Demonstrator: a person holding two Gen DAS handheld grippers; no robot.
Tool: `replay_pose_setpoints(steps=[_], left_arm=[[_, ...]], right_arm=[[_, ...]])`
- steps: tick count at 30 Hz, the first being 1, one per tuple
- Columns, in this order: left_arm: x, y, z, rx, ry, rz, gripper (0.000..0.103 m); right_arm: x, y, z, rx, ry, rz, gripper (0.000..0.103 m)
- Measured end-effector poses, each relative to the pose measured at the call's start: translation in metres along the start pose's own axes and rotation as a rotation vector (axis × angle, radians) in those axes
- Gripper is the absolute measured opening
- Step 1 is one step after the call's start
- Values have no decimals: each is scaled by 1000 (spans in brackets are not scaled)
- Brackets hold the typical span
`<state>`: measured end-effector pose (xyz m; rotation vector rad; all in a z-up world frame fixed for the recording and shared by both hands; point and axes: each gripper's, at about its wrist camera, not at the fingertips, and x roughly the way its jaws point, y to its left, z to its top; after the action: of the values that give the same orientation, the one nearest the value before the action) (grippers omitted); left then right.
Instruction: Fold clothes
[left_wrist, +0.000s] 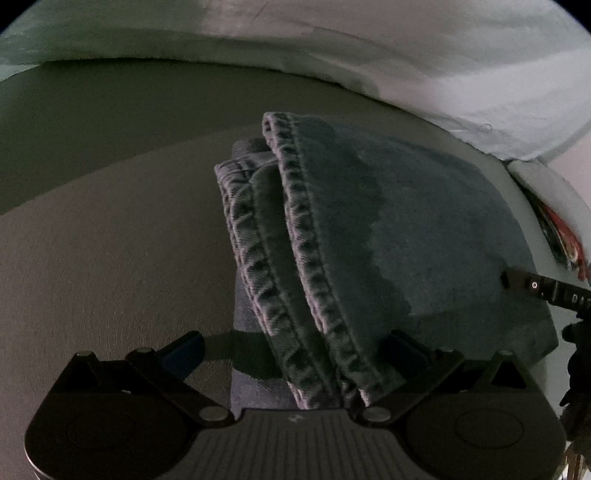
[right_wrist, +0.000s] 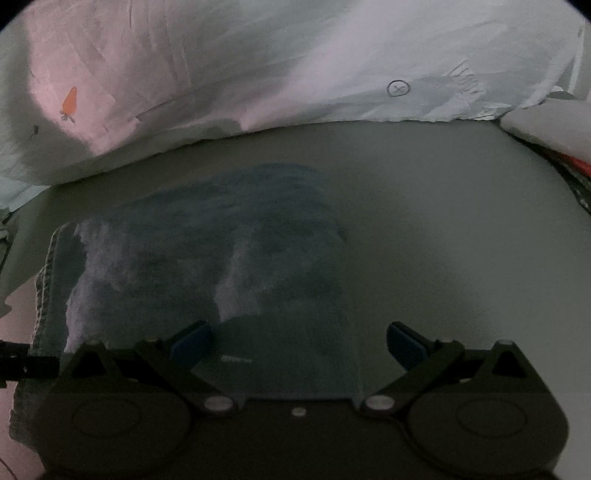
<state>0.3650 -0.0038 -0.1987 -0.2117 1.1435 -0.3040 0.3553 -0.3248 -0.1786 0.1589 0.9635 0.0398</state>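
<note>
A folded blue denim garment (left_wrist: 369, 236) lies on the grey surface, its stitched hems stacked along its left side. My left gripper (left_wrist: 295, 345) is open, its jaws either side of the hems at the near edge. In the right wrist view the same denim garment (right_wrist: 207, 266) lies flat and blurred. My right gripper (right_wrist: 299, 341) is open over its near right edge. The right gripper's dark finger also shows at the right edge of the left wrist view (left_wrist: 546, 291).
A pale bedsheet or quilt (right_wrist: 295, 66) with small printed motifs is bunched along the far side of the grey surface (right_wrist: 443, 221). A white item with red parts (left_wrist: 561, 229) lies at the far right.
</note>
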Motion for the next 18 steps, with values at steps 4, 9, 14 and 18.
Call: replay_pose_setpoints(steps=[4,9,14,18], left_arm=[[1,5,8,-21,32,-30,103],[-8,31,6,-102,16,-64,103],[-14,39,-6,-110,-12,-124,102],[-4,38,-6,-159,-4,-329,100]], right_arm=[[6,-4,9,-5,12,33,103],[12,-6,18,-21,28,51,103],[21,-12,18,36,59,115,101],[31,-23,17,163,74,224,95]])
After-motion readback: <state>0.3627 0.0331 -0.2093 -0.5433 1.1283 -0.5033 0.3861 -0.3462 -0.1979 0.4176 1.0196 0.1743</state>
